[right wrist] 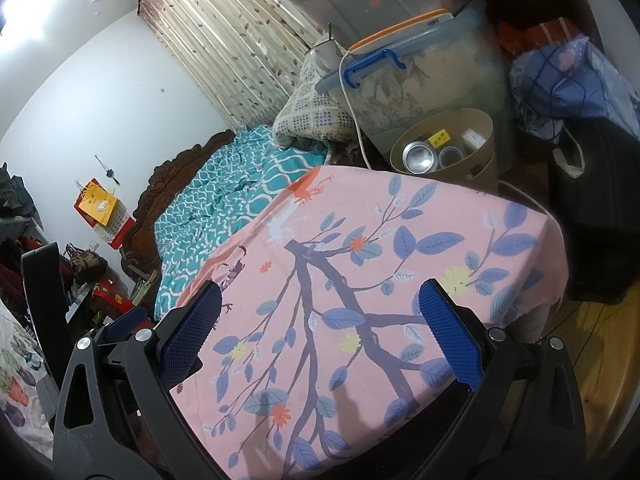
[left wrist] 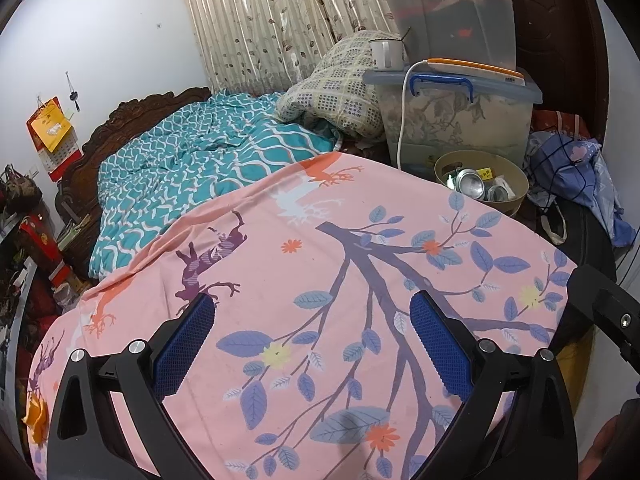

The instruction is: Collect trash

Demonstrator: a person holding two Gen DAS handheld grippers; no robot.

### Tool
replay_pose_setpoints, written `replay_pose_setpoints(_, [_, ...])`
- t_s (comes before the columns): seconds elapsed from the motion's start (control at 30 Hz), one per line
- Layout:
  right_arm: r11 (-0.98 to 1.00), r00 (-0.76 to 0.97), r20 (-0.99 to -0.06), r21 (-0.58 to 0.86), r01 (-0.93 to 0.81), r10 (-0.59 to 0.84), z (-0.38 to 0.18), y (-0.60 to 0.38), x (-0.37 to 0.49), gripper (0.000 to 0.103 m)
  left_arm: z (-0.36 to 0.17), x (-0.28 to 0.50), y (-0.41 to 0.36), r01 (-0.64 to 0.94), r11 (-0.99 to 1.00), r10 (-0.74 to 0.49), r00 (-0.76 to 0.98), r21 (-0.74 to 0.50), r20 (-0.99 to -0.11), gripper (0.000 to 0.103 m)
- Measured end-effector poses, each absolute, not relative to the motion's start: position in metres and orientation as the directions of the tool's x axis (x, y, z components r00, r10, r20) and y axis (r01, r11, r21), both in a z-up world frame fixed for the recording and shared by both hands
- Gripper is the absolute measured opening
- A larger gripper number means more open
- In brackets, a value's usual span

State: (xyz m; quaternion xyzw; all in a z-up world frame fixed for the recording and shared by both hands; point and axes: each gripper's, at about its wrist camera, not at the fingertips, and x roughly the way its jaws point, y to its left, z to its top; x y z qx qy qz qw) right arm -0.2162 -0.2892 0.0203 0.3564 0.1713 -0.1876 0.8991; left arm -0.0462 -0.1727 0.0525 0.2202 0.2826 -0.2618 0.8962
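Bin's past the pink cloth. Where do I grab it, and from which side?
Grip the tan bin by its near rim, coming from above over the pink cloth. Its mouth is open upward; the storage box blocks the far side. Both grippers are open.

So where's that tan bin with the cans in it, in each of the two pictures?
Left wrist view: the tan bin sits right of centre, beyond the pink sheet's far edge.
Right wrist view: the bin is upper right of centre, past the same edge.
Shared landmark: the blue-handled storage box directly behind it.
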Motion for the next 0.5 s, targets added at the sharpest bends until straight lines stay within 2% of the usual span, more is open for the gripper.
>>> replay_pose_setpoints(0.5, [0.674, 0.87, -0.444, 0.578, 0.46, -0.214, 0.0202, -0.2852, -0.2181, 0.098, 0.0524, -0.0456, -0.1738, 0.594, 0.765, -0.344, 0.702, 0.248, -0.624, 0.094])
